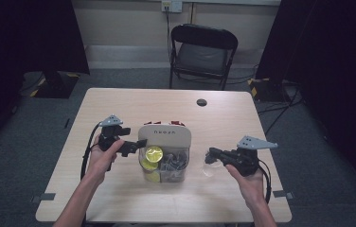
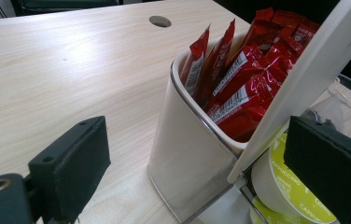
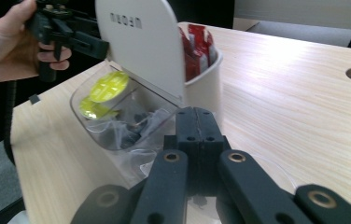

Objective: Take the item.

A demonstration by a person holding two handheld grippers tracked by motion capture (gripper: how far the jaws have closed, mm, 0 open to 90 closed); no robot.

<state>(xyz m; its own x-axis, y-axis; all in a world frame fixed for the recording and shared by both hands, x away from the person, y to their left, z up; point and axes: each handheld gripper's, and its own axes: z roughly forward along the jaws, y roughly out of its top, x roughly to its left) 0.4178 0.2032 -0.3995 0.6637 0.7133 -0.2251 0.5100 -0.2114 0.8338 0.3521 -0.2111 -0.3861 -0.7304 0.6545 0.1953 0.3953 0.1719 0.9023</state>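
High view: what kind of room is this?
Probably a lab or office recording space: a pale wooden table with a cable hole, a black folding chair, black curtains and grey carpet.

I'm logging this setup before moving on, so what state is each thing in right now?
Lid: raised, tilted up.
Clear bin: uncovered, with yellow-topped capsules inside.
White compartment: open-topped, packed with upright red sachets.
Left tongs: open, at the lid's edge.
Right tongs: shut, near some clear plastic; whether they grip it is unclear.
Folding chair: unfolded, unoccupied.
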